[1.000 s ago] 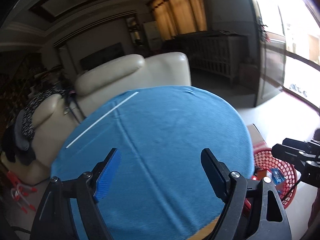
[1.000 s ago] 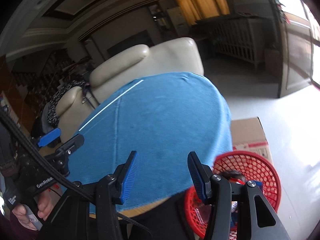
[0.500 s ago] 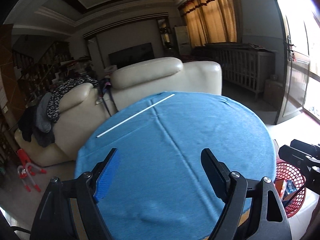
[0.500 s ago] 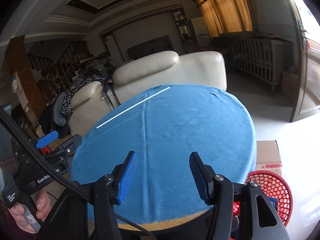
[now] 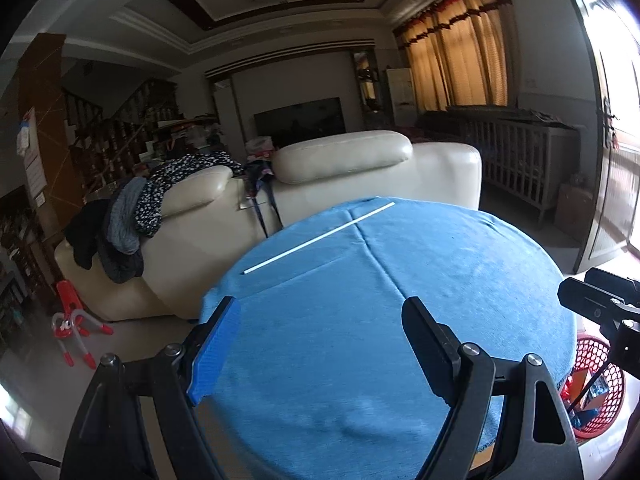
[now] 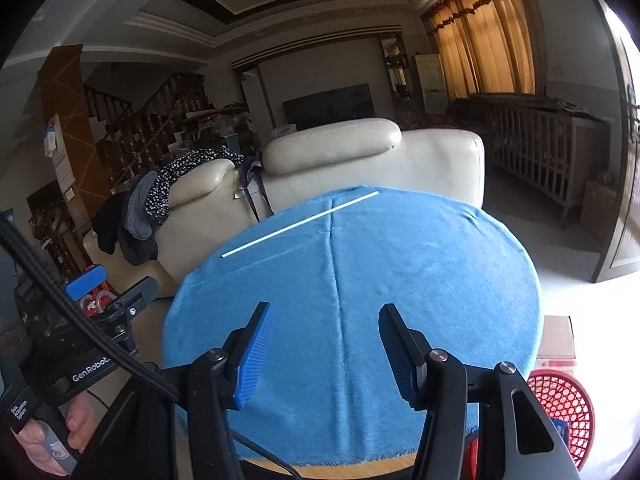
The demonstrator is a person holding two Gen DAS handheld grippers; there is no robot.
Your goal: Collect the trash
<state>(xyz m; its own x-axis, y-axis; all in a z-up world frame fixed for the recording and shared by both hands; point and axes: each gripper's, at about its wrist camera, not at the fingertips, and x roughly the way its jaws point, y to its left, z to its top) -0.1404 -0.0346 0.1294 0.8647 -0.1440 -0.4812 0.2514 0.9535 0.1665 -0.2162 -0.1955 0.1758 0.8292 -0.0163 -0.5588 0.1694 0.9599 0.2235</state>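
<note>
The white stick (image 6: 300, 220) lies diagonally (far end rightward); left gripper (image 5: 320, 346) wide, right gripper (image 6: 325, 350) empty, half-spread.

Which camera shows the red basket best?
The right wrist view: the red basket shows its rim and mesh beside the table, partly behind the gripper. The left wrist view catches it at the right edge, crossed by the other gripper.

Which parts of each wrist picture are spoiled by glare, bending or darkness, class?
Left wrist view: daylight at the door burns out the upper right; the ceiling lines bow, the corners go black, and the round table stays evenly lit. Right wrist view: less glare, glowing curtains, a dim staircase, and the white rod is sharp.
</note>
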